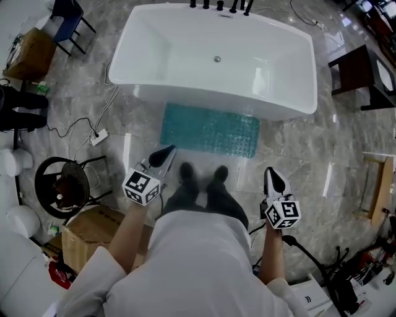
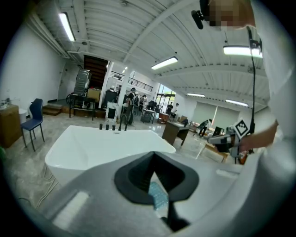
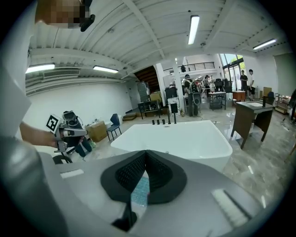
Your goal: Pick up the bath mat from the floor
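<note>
Lying along the bathtub (image 1: 173, 49), bath mat (image 1: 210, 130) borders open floor (image 1: 297, 167).

Floor (image 1: 297, 161): grey marble-look tiles, glossy w/ light streaks. Teal bath mat (image 1: 210, 130) lies flat mid-scene, long side along & just beside near wall of white bathtub (image 1: 216, 59), which stands far-centre. Person's dark shoes (image 1: 187, 174) on near side of mat, close to its edge. Left: white power strip (image 1: 99, 137) w/ cable running far toward tub's left end; black round fan (image 1: 62, 184); cardboard box (image 1: 93, 238) nearer. Far left: blue chair (image 1: 69, 18), brown cabinet (image 1: 28, 54). Right: dark wood table (image 1: 362, 74), light wooden stool (image 1: 380, 189).
</note>
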Tool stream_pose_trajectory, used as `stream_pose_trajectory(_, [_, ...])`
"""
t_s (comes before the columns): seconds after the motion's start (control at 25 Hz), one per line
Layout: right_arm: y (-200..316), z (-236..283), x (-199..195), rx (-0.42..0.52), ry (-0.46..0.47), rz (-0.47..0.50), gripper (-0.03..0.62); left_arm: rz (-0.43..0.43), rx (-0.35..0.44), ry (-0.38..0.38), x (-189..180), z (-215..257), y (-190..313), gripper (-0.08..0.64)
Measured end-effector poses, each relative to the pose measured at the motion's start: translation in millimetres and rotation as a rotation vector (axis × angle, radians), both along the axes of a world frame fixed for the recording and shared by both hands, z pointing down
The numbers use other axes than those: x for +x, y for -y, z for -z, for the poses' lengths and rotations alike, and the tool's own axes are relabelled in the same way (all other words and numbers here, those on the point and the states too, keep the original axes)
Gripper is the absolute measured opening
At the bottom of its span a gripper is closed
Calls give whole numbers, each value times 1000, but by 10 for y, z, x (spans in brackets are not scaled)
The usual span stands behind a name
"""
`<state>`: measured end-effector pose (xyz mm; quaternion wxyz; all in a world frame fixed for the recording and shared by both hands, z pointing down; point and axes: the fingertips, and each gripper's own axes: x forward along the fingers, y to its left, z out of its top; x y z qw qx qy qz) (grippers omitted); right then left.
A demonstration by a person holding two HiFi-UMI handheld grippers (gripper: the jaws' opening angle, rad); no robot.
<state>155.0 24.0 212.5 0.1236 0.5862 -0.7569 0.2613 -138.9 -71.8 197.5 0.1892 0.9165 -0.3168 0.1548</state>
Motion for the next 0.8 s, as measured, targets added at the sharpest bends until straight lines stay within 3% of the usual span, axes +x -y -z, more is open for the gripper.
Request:
stream_pose_trajectory(0.36, [438,-500,383,-47,8,52,3,51,-44,49,336,-500,321,2])
stream_pose_trajectory(0.56, [680,-827,398,-62,58,62,3,77,-83,41,355,-824,538,2])
stream_pose_trajectory(0.8, [852,-1287,393,-93,37,87,3,80,-96,53,376,-1259,700,2])
